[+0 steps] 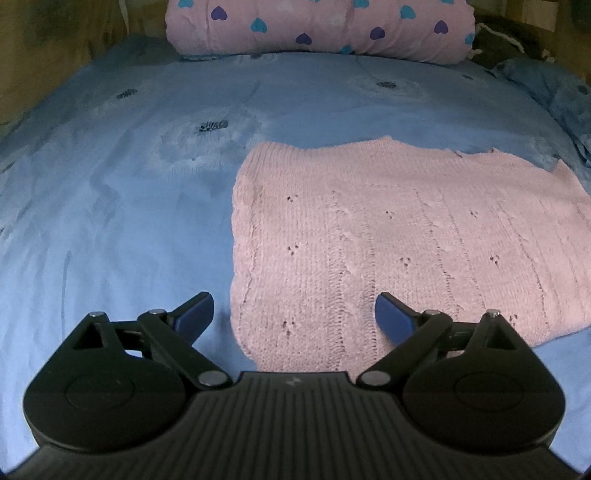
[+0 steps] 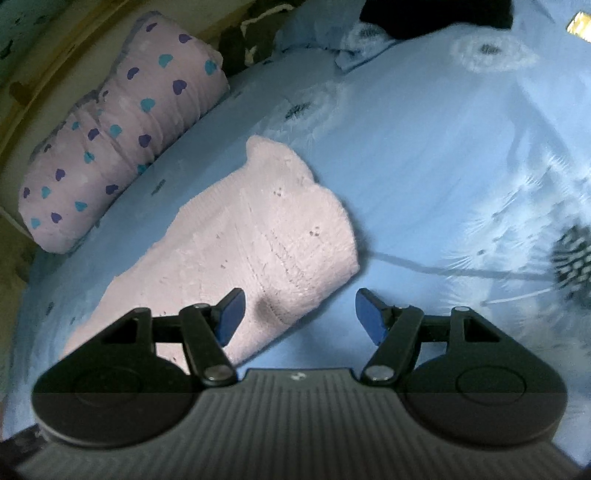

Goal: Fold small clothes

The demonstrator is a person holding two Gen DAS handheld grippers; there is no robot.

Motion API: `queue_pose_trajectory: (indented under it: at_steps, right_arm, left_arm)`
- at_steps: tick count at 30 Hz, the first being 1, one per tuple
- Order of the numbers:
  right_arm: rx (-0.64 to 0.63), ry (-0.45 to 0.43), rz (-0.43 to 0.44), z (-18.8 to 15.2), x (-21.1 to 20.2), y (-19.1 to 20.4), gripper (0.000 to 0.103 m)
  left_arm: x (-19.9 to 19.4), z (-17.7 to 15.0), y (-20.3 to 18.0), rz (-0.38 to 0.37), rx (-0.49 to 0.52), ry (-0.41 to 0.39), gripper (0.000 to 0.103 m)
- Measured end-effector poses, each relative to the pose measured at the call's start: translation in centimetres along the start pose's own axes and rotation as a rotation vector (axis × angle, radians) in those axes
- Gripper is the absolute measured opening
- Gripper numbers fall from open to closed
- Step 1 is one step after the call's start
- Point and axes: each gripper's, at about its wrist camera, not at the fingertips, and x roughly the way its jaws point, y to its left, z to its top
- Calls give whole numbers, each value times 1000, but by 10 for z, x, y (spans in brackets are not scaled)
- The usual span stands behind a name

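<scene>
A pink knitted garment (image 1: 388, 236) lies flat and folded on the blue bedsheet (image 1: 110, 221). My left gripper (image 1: 295, 314) hovers over its near left corner, jaws wide open, with the left finger over the sheet and the right finger over the knit. Nothing is gripped. In the right wrist view the same pink garment (image 2: 258, 236) runs diagonally, and my right gripper (image 2: 299, 317) stands open over its near right corner. The left pad (image 2: 231, 319) is above the knit, the right pad above bare sheet (image 2: 424, 184). A small shadow falls on the cloth between the fingers.
A pink pillow with blue and purple hearts (image 1: 317, 26) lies along the head of the bed, also the pillow (image 2: 122, 125) at upper left. A dark item (image 2: 436, 16) lies at the far edge. Wooden walls border the bed.
</scene>
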Motion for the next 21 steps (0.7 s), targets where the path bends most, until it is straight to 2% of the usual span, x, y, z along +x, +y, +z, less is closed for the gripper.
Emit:
queue_pose_trajectory:
  at_steps: [6,12,21]
  right_arm:
    - [22,-51,51,-5,17,7,69]
    - [99,-121,117,-6,31,2,69]
    - [156,-149,172,0,43,-2,69]
  left_arm:
    - [4,2,5,-16,-27,15,97]
    - [7,1,3,-10,-25,19,98]
    - [9,2,3,-12,-29,22,99]
